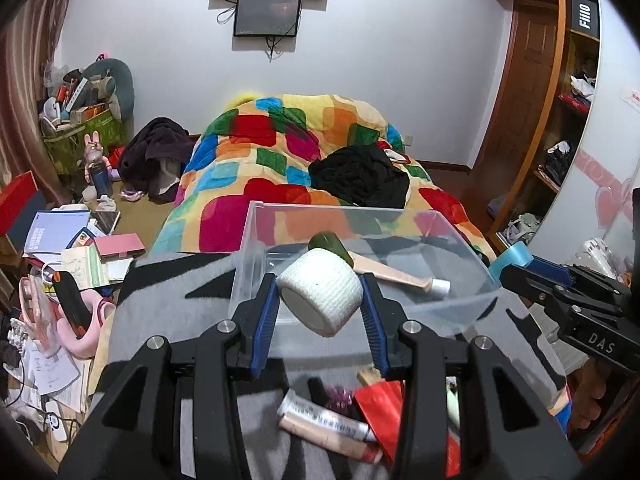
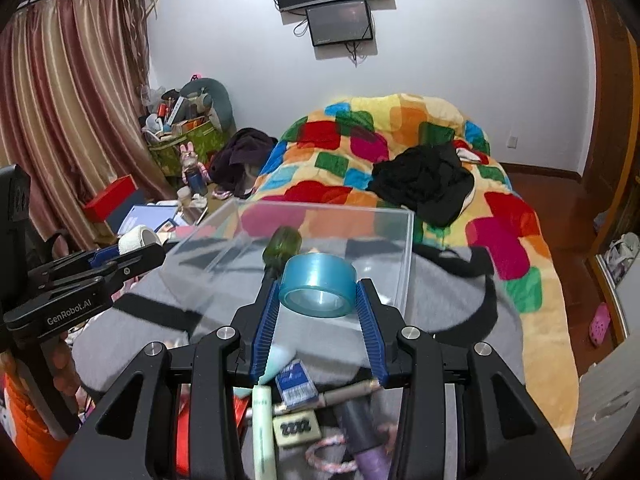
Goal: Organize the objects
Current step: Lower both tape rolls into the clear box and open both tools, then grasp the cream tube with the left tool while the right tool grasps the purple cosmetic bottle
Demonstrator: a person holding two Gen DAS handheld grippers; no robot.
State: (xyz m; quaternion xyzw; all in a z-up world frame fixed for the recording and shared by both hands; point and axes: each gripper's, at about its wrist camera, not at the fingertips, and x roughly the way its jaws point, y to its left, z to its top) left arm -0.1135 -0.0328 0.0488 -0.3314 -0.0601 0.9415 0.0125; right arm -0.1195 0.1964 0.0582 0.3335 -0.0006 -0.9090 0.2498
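Observation:
My left gripper (image 1: 320,300) is shut on a white bandage roll (image 1: 320,294) and holds it over the near edge of a clear plastic box (image 1: 256,236). In the box lie a green bottle (image 1: 330,244) and a beige tube (image 1: 394,274). My right gripper (image 2: 318,298) is shut on a blue tape roll (image 2: 318,288) at the near side of the same box (image 2: 404,248), in front of the green bottle (image 2: 284,244). The left gripper with the bandage roll (image 2: 138,238) shows at left in the right wrist view. The right gripper with the tape roll (image 1: 514,256) shows at right in the left wrist view.
The box stands on a grey and black blanket (image 1: 168,280) on a bed with a colourful quilt (image 1: 280,152). Loose tubes and a red packet (image 1: 380,404) lie under my left gripper. A blue card pack (image 2: 296,384), tubes and a hair tie lie under my right gripper. Clutter covers the floor (image 1: 80,248) at left.

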